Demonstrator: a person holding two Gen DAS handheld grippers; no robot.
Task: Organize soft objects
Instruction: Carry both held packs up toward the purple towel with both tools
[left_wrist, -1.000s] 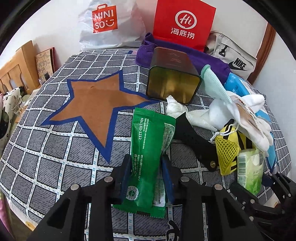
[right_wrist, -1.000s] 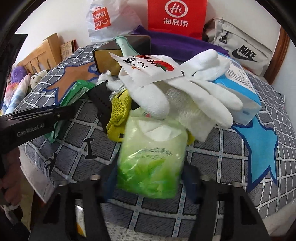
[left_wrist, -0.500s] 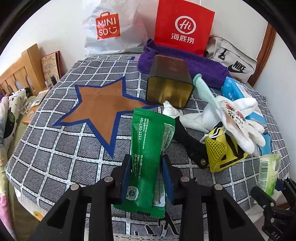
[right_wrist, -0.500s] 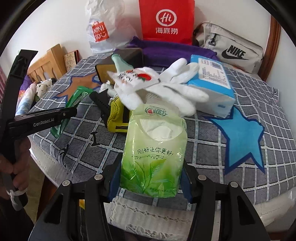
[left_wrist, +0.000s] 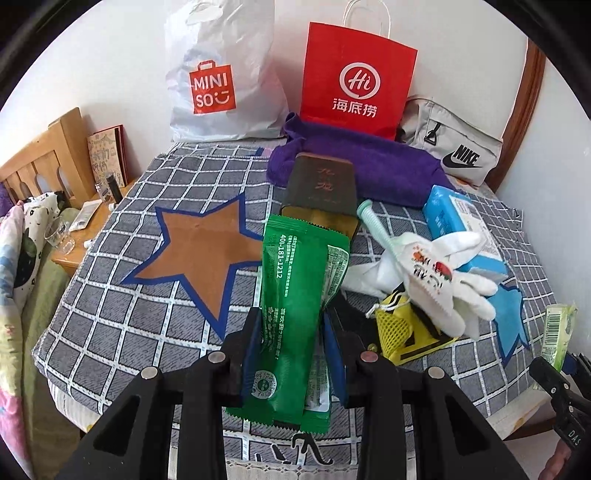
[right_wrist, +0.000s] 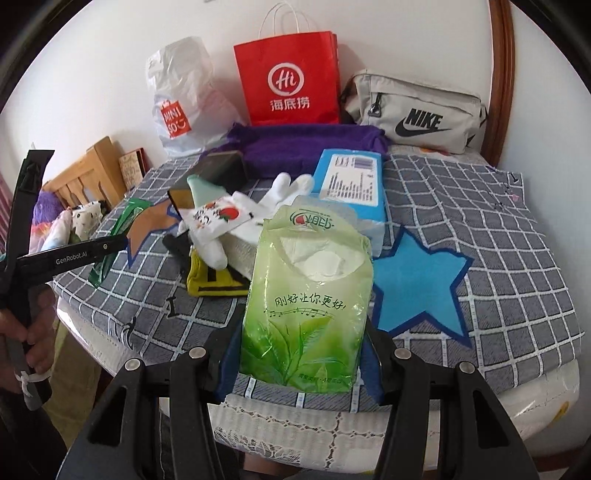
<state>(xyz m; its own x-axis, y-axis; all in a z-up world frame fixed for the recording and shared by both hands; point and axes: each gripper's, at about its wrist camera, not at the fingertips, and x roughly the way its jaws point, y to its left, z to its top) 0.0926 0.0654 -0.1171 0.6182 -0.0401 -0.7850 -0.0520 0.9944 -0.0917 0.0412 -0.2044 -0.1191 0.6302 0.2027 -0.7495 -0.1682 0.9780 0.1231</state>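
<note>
Left gripper (left_wrist: 293, 349): fingers clamped on green sachet (left_wrist: 295, 295), frame centre.
Right gripper (right_wrist: 301, 363): fingers clamped on green tissue pack (right_wrist: 306, 291), lower centre.

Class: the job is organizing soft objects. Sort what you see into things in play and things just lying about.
In play: green sachet in left gripper; tissue pack in right gripper; white gloves.

Lying about: red paper bag, Nike pouch, dark tin.
</note>
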